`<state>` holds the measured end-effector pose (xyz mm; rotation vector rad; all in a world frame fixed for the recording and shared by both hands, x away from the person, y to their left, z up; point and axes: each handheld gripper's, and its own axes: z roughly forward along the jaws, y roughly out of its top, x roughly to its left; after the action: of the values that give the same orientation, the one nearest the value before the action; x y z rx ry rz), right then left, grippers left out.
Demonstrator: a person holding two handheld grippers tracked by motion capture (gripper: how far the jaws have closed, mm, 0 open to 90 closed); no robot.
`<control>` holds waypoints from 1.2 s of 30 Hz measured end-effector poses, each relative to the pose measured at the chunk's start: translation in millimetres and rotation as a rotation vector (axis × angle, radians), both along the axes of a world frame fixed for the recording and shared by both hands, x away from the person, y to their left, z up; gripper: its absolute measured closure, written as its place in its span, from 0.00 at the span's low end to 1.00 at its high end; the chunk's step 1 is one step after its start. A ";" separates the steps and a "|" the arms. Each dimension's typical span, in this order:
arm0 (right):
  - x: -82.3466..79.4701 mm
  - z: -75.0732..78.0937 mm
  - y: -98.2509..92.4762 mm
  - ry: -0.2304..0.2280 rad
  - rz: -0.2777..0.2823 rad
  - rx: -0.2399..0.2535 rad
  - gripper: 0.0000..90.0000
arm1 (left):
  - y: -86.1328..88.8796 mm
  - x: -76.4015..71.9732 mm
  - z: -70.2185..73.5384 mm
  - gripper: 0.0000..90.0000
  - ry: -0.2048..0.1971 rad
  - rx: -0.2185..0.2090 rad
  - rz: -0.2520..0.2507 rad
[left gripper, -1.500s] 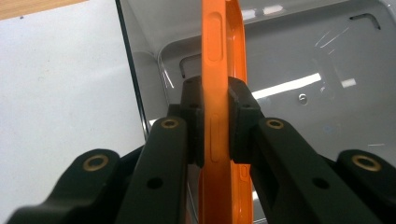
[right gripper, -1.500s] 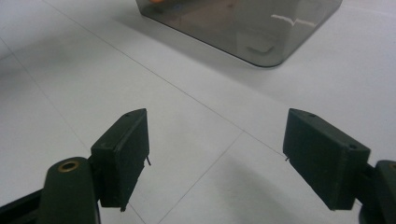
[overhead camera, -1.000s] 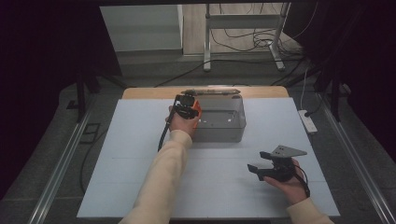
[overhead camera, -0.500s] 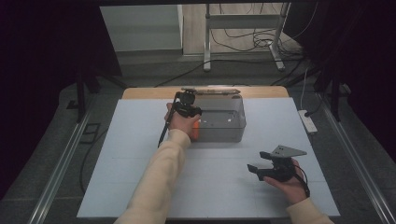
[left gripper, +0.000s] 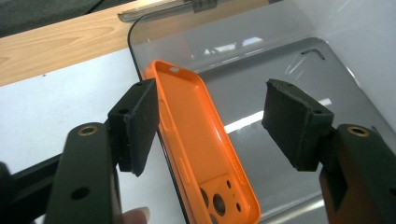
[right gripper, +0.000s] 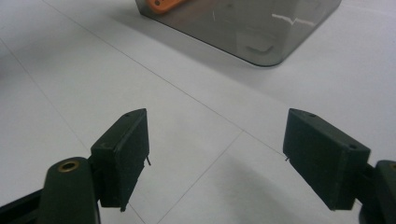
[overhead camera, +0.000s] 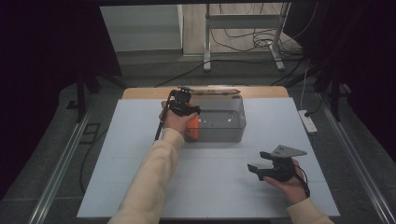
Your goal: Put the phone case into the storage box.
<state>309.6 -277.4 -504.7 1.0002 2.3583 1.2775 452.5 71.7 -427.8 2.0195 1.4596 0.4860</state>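
My left tool [left gripper: 210,126] hangs over the left end of the clear bin [overhead camera: 219,122], jaws spread, with the orange phone case [left gripper: 201,149] between them but touching neither pad as far as I can tell. The case leans on the bin's left wall, hollow side up; in my left gripper view its long axis runs away from me, camera holes at the near end. The bin sits at the far edge of the white counter [overhead camera: 140,140], just before a wooden strip [left gripper: 56,44]. Open counter lies all around my right tool [overhead camera: 261,164], spread and resting low at the near right. Since a second ago my left hand has shifted slightly; the right has not moved.
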 end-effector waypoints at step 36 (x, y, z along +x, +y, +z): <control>0.3 -0.5 -1.2 0.000 -0.005 0.003 0.25 | 11.0 -25.1 16.1 0.32 -0.059 -0.086 -0.227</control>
<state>309.9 -278.7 -505.2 1.0067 2.3534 1.2797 427.4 82.6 -411.7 2.0525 1.1779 0.3770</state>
